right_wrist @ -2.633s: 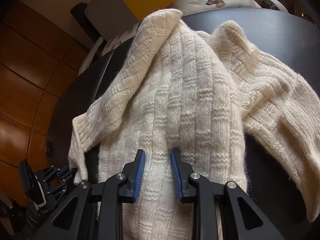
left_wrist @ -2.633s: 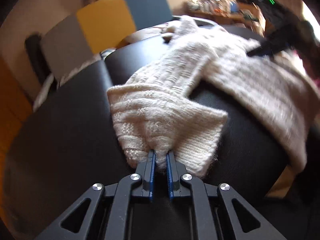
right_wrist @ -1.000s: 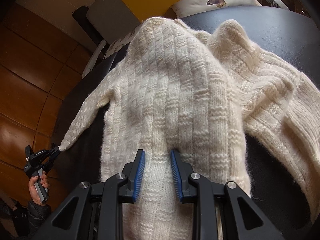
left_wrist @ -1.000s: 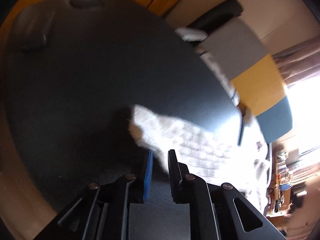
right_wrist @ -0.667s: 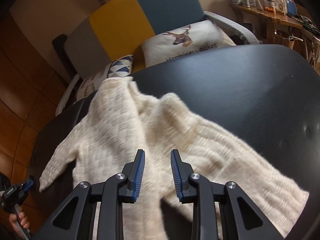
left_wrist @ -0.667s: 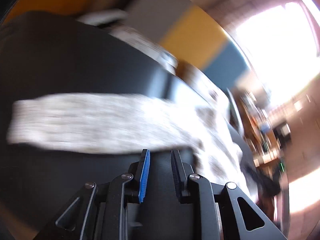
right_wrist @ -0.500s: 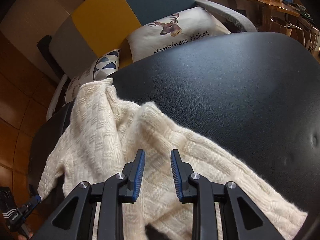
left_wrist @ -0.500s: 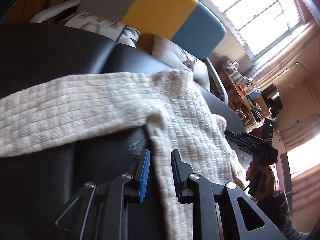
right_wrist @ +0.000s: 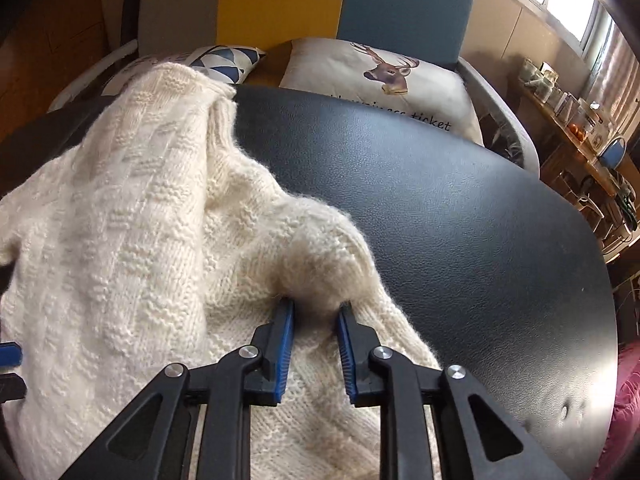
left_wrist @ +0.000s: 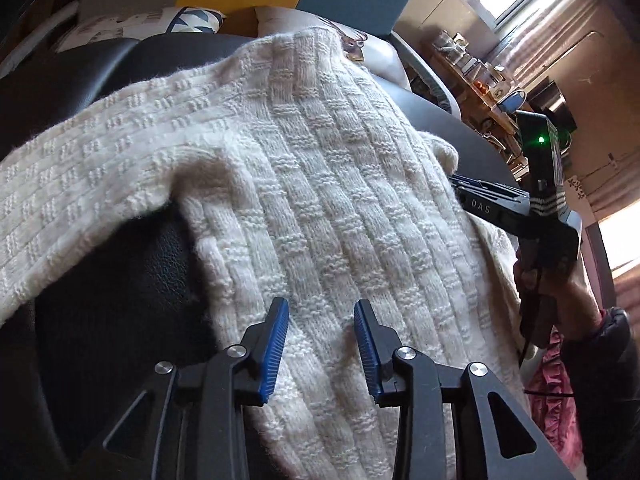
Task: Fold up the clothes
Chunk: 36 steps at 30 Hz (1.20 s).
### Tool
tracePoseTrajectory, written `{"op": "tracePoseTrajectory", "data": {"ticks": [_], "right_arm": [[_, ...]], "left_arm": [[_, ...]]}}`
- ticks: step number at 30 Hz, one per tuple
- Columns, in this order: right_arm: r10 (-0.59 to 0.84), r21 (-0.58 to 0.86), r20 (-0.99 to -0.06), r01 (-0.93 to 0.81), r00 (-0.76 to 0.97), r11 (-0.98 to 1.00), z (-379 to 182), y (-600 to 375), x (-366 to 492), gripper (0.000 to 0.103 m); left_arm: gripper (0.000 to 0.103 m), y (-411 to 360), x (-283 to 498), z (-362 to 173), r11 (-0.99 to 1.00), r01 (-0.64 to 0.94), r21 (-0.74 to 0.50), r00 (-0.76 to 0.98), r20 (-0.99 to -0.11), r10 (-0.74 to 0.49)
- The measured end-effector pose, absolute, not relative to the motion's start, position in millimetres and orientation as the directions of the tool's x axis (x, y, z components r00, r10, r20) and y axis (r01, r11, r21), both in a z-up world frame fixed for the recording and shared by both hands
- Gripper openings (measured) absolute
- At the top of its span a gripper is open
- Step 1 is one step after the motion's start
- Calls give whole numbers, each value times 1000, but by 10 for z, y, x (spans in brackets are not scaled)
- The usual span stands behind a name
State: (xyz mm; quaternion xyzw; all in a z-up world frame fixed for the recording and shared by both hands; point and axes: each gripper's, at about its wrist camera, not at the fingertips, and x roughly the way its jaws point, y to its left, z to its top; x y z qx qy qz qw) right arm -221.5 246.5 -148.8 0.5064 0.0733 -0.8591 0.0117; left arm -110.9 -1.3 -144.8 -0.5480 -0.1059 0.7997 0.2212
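A cream knitted sweater (left_wrist: 328,184) lies spread on a black leather table (left_wrist: 120,288), one sleeve stretched to the left. My left gripper (left_wrist: 322,320) is open just above the sweater's body, holding nothing. In the right wrist view the sweater (right_wrist: 132,216) lies bunched at the left of the table (right_wrist: 460,216). My right gripper (right_wrist: 316,312) is open, its jaws on either side of a raised fuzzy fold of the sweater. The right gripper also shows at the right in the left wrist view (left_wrist: 460,184), at the sweater's far edge.
A grey, yellow and blue sofa (right_wrist: 340,4) stands behind the table with a deer cushion (right_wrist: 384,72) and a triangle-patterned cushion (right_wrist: 224,60). A cluttered wooden shelf (right_wrist: 576,124) runs along the right wall. Pink fabric (left_wrist: 548,404) lies at the lower right.
My left gripper let go of the sleeve cuff, swung over the table and now hovers open over the sweater's body. My right gripper moved forward onto a raised fold.
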Motion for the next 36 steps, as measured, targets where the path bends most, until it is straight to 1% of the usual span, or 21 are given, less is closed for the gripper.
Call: {"op": "tracePoseTrajectory", "data": {"ticks": [1,4,5,7,8,9,10,11,13,16,21,23,24,25,26,29,31,33,36], "right_arm": [[69,-129,-869,90,-489,-987,-1484,2518,-2243,20],[70,-106,-876,50,-477,-993,-1444,2710,-2283,21],[43,-67,-885,34,-463,-997,-1403,2767,-2279,21],[-24,27,-902,-1,-432,-1000,-1308,2876,-2263,21],[-86,104,-895,-18,-437,-994,-1205,2936,-2232,21],[-143,180,-875,-37,-462,-983,-1086,2984,-2156,21],[-213,259,-856,-35,-472,-965,-999,3020,-2058,26],[-285,339,-831,-28,-477,-941,-921,3052,-1956,27],[-374,424,-798,1,-472,-906,-844,3060,-1708,27],[-404,452,-797,0,-449,-892,-866,3050,-1344,27],[-355,421,-826,-60,-438,-905,-1138,3207,-963,27],[-337,421,-831,-103,-442,-901,-1276,3310,-946,27],[-329,421,-833,-124,-445,-899,-1344,3361,-942,25],[-322,419,-833,-134,-450,-898,-1367,3397,-940,24],[-315,417,-832,-142,-456,-898,-1380,3431,-938,24],[-296,399,-841,-150,-453,-905,-1379,3465,-949,24],[-282,386,-847,-156,-452,-909,-1370,3490,-959,21],[-268,373,-852,-162,-450,-913,-1361,3516,-968,21],[-247,354,-860,-172,-447,-920,-1348,3555,-983,20]], "left_arm": [[35,-18,-1107,-1455,-879,-239,-412,-301,-829,470],[35,-72,-1135,-1441,-868,-205,-452,-294,-818,495],[35,-109,-1118,-1406,-865,-194,-462,-294,-814,501],[36,-207,-1052,-1332,-856,-176,-486,-293,-804,517],[37,-286,-993,-1303,-844,-167,-510,-287,-793,537],[37,-363,-920,-1286,-830,-162,-534,-279,-782,557],[38,-427,-833,-1283,-815,-162,-557,-267,-770,579],[38,-485,-743,-1283,-798,-165,-580,-254,-757,602],[38,-571,-534,-1308,-770,-156,-618,-231,-735,637],[38,-609,-243,-1351,-762,-159,-627,-216,-731,647],[41,-530,-33,-1490,-742,-125,-659,-192,-717,670],[38,-460,-31,-1484,-744,-122,-657,-205,-717,666],[20,-423,-34,-1476,-746,-122,-655,-213,-717,664],[5,-386,-36,-1467,-748,-122,-653,-221,-717,662],[5,-350,-39,-1459,-750,-123,-650,-229,-716,659],[5,-616,5,-1063,-711,-126,-692,-358,-637,683],[5,-805,-1,-938,-764,-114,-635,-410,-671,618],[5,-985,-14,-846,-824,-95,-559,-451,-714,536],[6,-1078,27,-846,-855,-64,-515,-467,-742,482]]}}
